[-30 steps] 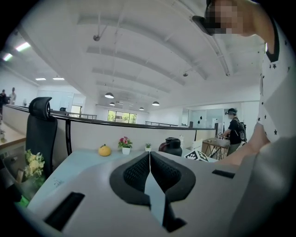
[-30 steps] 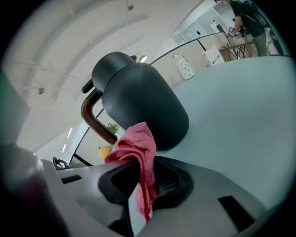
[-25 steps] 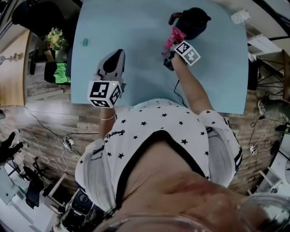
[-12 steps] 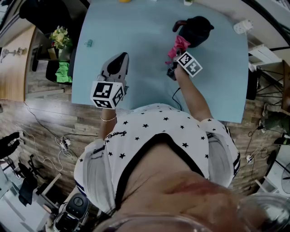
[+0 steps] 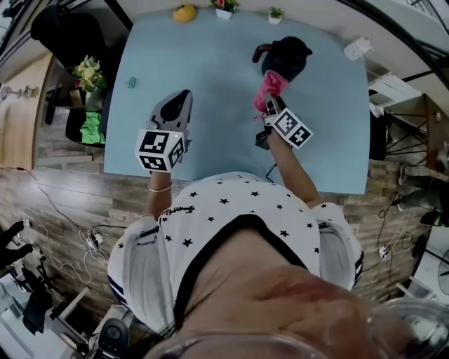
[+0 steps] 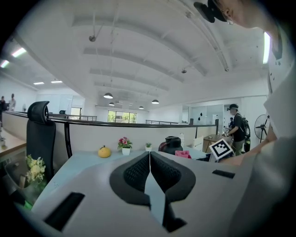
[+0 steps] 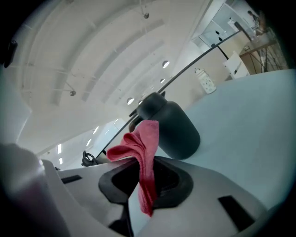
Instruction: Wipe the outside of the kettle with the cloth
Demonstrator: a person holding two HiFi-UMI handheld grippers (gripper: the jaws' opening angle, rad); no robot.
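Right gripper [image 7: 145, 178]: jaws pinched on a crumpled pink cloth [image 7: 138, 143] of soft weave, its bunched end at the near side of the rounded matte-black kettle [image 5: 286, 57]. The kettle stands at the far end of the pale blue table [image 5: 210, 63]. Right forearm stretched forward. Left gripper [image 6: 150, 159]: jaws pressed together, nothing between them, held over the table's near left. Both are placed much as a second ago.

Open table [image 5: 210, 77] left of kettle [image 5: 286, 57] (ornaments [image 5: 184, 12], seemingly, behind).
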